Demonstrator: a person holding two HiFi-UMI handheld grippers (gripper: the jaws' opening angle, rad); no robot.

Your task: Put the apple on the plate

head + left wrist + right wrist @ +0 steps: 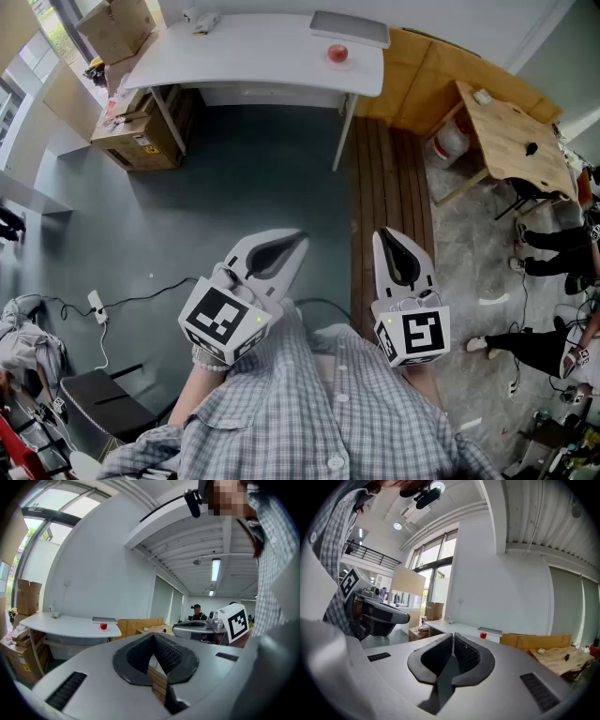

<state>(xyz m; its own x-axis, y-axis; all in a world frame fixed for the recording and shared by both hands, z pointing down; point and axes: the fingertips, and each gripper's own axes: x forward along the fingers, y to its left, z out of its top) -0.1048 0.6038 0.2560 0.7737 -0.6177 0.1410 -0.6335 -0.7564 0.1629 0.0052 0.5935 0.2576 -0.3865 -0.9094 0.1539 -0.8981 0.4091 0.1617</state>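
Clearly we're far from the worktop (253, 52), left tool (292, 244) and right tool (389, 240) closed, empty; we should approach, spreading one for the apple (337, 53)

Grey left gripper (153, 636) near, dark ribbed jaws closed tip to tip, empty, small round red apple (103, 626) far left on long white table (56, 622), brown cardboard box (27, 597) beyond at left edge
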